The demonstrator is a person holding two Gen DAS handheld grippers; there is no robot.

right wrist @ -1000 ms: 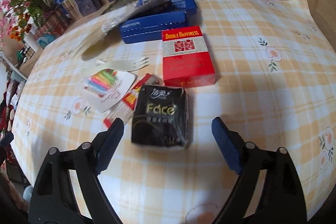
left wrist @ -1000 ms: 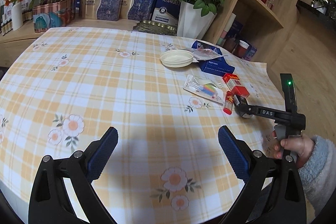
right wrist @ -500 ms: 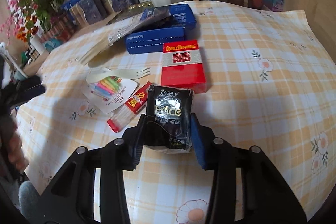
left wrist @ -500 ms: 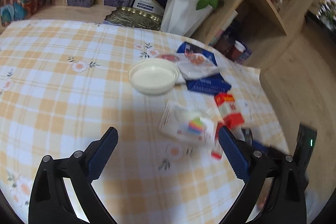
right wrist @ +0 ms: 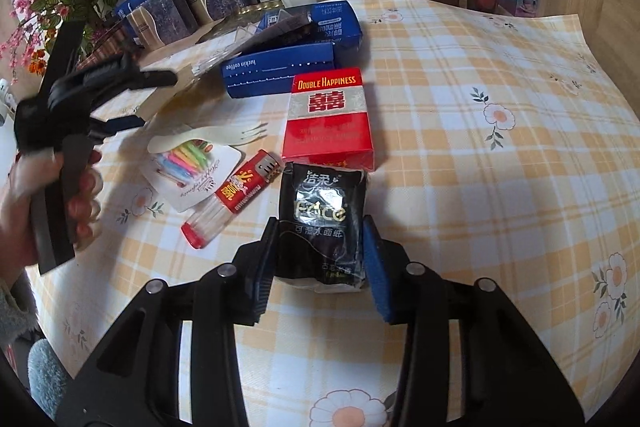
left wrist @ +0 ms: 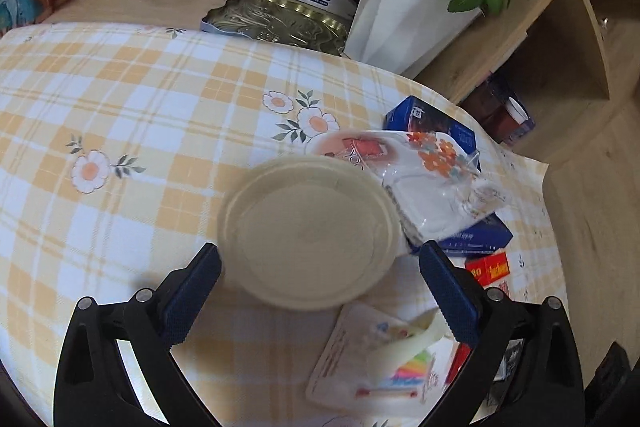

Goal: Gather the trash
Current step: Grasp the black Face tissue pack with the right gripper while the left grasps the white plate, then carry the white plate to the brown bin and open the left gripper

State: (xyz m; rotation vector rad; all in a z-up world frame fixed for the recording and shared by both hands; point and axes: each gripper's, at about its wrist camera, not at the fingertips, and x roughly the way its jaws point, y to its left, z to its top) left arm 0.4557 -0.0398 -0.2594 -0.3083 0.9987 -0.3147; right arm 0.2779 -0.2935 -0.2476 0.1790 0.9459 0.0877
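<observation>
**Trash pickup barely begun as first packet is gripped**

A round table [right wrist: 500, 75] under a yellow-checked floral cloth carries nearly all of its litter, clustered near one edge beside a wooden shelf unit. No bin or bag shows in either view, so where the rubbish is bound cannot be told.

The largest pieces are two blue coffee boxes [right wrist: 280, 67] with a clear plastic wrapper [left wrist: 436, 187] lying across them, and a pale disposable plate [left wrist: 308, 231] just beside them. In front sit a red cigarette box [right wrist: 328, 119], a card of coloured candles [right wrist: 192, 167] with a plastic fork [right wrist: 208, 137] over it, and a red lighter [right wrist: 240, 191] lying against the card's edge.

The right gripper [right wrist: 320, 259] is clamped on a black tissue packet [right wrist: 324, 219], its blue pads pressed against both sides; the packet touches the cigarette box and appears to rest on the cloth, not yet lifted away.

The left gripper [left wrist: 316, 287], held in a person's hand [right wrist: 48, 203], hovers with its jaws wide apart over the near rim of the plate, gripping nothing.

By the look of it, one item is secured and none is cleared: plate, wrapper, boxes, candles, fork and lighter all remain to be collected.
</observation>
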